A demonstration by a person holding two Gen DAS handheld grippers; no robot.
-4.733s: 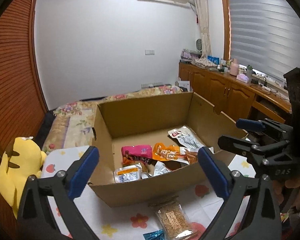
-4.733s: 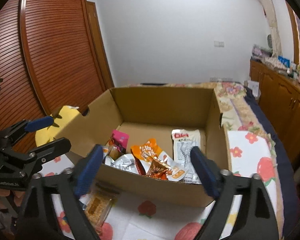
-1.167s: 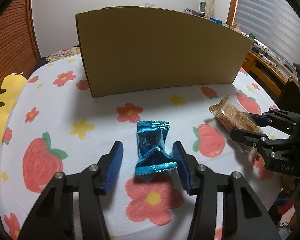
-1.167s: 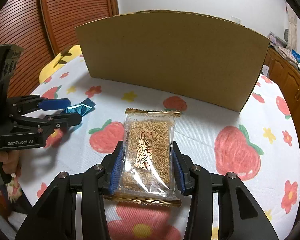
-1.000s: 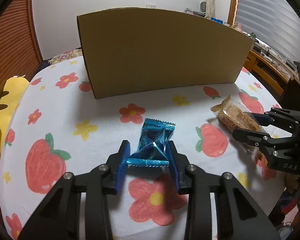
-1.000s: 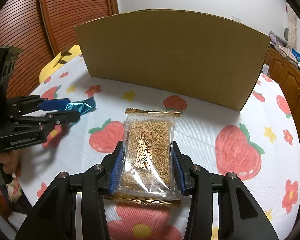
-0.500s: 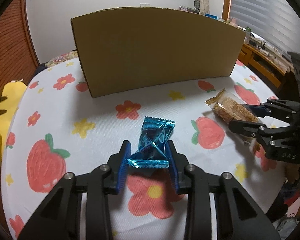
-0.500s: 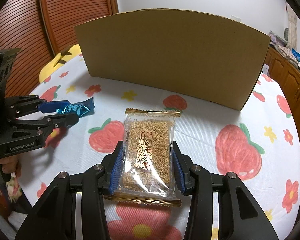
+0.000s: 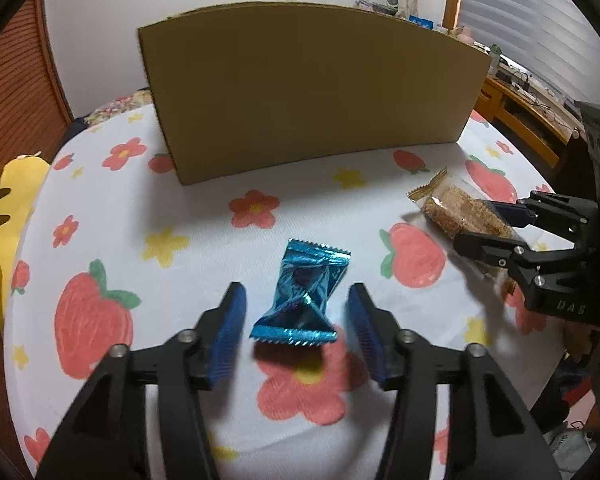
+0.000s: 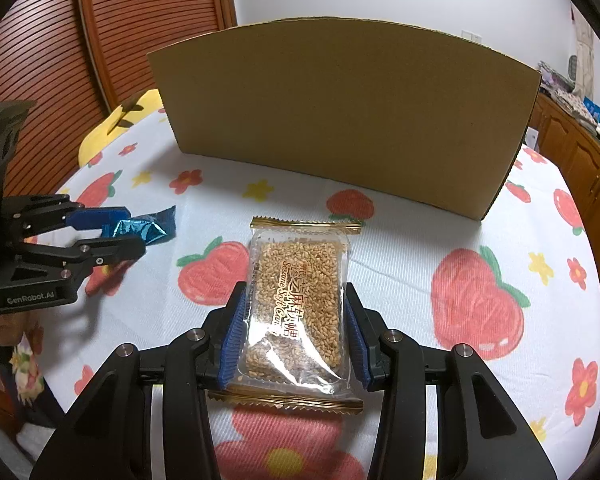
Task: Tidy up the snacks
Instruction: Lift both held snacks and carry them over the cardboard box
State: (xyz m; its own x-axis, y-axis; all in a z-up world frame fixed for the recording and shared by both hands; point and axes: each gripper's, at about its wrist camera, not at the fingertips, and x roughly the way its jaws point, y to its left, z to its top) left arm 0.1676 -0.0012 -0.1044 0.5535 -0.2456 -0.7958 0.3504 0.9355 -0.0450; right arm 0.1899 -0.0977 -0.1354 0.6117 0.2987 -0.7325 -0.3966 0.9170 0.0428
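Left tool (image 9: 294, 326) just opened; blue candy (image 9: 303, 299) lies lengthwise between jaws.

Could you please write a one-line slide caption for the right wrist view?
Right gripper clamps a sesame candy packet on the fruit-print tablecloth before a cardboard box.
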